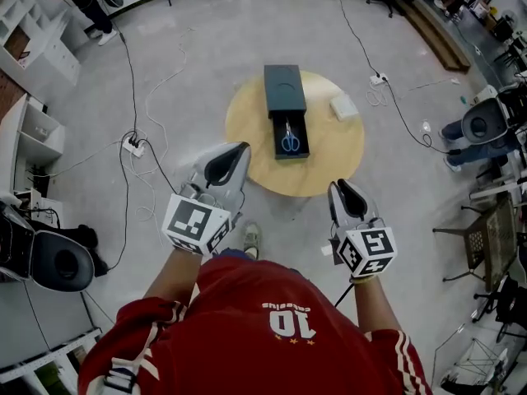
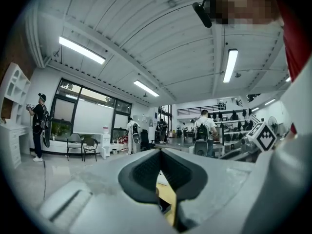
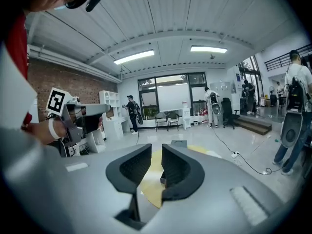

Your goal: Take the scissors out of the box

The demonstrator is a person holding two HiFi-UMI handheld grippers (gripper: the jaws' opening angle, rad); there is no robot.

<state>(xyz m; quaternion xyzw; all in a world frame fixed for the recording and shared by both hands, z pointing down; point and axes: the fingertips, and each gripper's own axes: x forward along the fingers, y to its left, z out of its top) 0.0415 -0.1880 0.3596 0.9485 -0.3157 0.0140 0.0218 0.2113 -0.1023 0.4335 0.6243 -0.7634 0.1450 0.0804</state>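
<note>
The left claw [image 1: 238,149] is closed, its pads meeting at the tips with nothing between them. The right claw [image 1: 338,187] stands partly open and empty. Both hover by the near edge of the round tabletop [image 1: 247,126]. Farther out, the blue-handled scissors [image 1: 290,139] lie in the pulled-out tray of the dark box [image 1: 284,85].

Blue-handled scissors [image 1: 290,141]; dark teal box [image 1: 284,89]; yellow table [image 1: 247,130].

Bright ceiling strips [image 2: 82,50]; fisheye-warped edges; mild blur.
</note>
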